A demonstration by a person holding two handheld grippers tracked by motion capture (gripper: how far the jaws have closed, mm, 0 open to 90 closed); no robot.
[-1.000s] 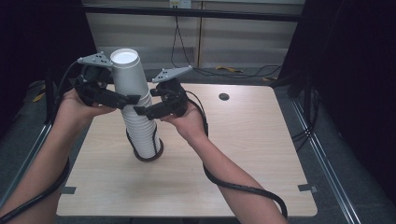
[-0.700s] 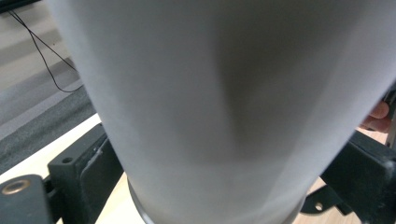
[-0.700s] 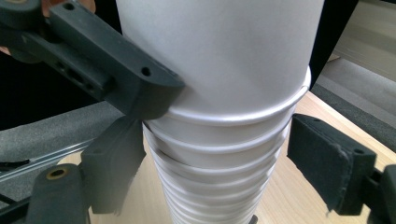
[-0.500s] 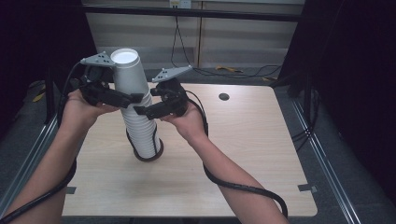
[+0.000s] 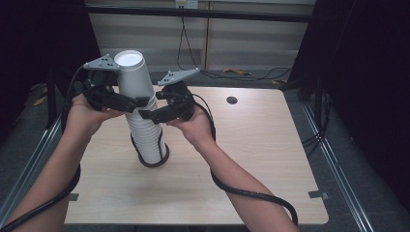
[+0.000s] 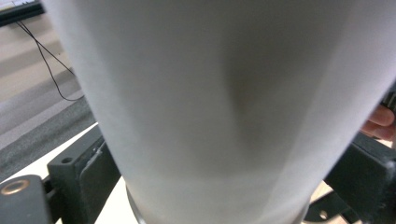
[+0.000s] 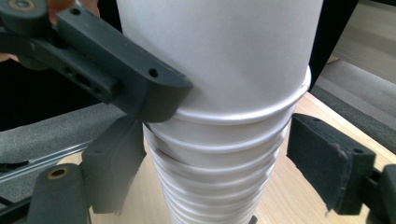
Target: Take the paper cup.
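White paper makes up the stack of cups (image 5: 145,125) standing upside down on my wooden bench (image 5: 251,159), left of centre in the high view, with the top cup (image 5: 133,77) raised partly out of it. From above I see both my tongs meeting at that stack: the left tongs (image 5: 138,102) reach in from the left at the top cup's lower edge, the right tongs (image 5: 147,115) from the right, just under it.

My left gripper view shows the top cup (image 6: 224,107) blurred and very close, between 2 black jaws that have just been opening; whether their pads touch the cup I cannot tell. My right gripper view shows what the others do not: the nested rims of the stack (image 7: 219,186), too tightly packed to count, with my right tongs (image 7: 224,158) spread either side, their pads standing clear of the rims after just closing a little. The left tongs (image 7: 175,91) cross its upper left, 1 jaw tip against the top cup's (image 7: 224,51) rim.

A dark ring at the stack's foot is hard to make out.
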